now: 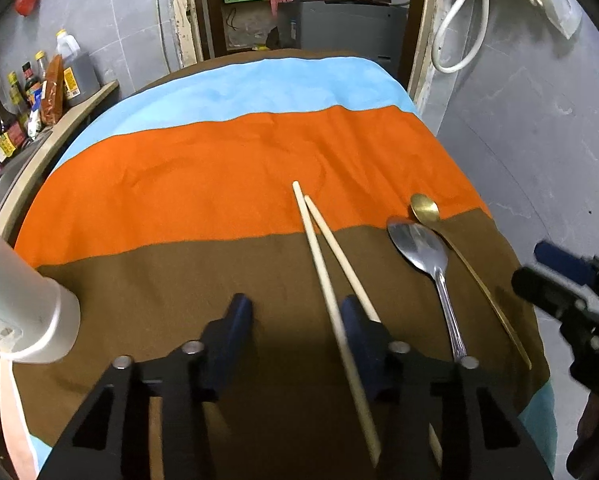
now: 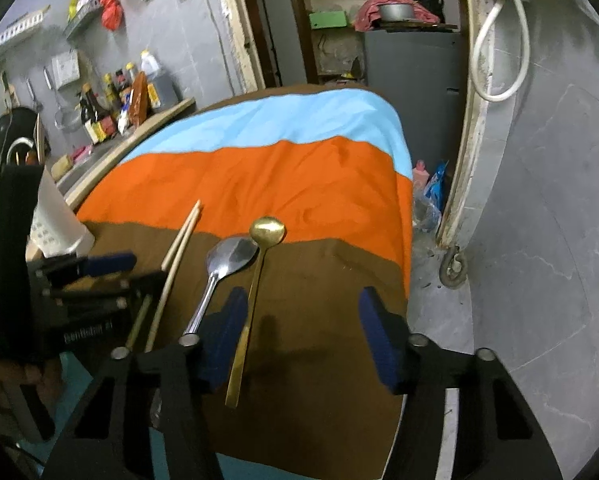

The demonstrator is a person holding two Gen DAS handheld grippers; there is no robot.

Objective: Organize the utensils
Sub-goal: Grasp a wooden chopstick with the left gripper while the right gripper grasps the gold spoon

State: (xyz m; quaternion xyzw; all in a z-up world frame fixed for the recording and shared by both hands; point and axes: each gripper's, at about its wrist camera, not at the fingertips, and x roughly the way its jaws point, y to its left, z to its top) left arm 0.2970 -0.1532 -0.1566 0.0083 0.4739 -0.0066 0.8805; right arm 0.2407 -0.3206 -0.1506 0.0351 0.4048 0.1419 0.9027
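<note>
The pick-up stage of tidying the utensils looks to be in hand, each of the person's two tools going for its own item on the cloth-covered worktop [image 1: 219,184].

The left tongs [image 1: 295,320] hover low over the near ends of the two wooden chopsticks [image 1: 319,248], which lie side by side on the brown stripe, tips reaching onto the orange. Its jaws stand partly open; one chopstick passes inside the right-hand pad [image 1: 359,332], the other seems to run outside it, though from this angle I cannot be sure either is touched. Nothing is held yet.

The right tongs [image 2: 303,332] sit over the gold spoon [image 2: 259,272], whose handle lies just beside the left pad [image 2: 223,332], inside a moderately wide gap, not pinched. The steel spoon [image 2: 223,268] lies just beside it, outside that pad.

A white perforated utensil holder [image 1: 23,320] stands at the left edge of the worktop, likely the destination.

Next, the left tongs need to gather both sticks inside the jaws before closing, and the right must centre on the thin handle.
</note>
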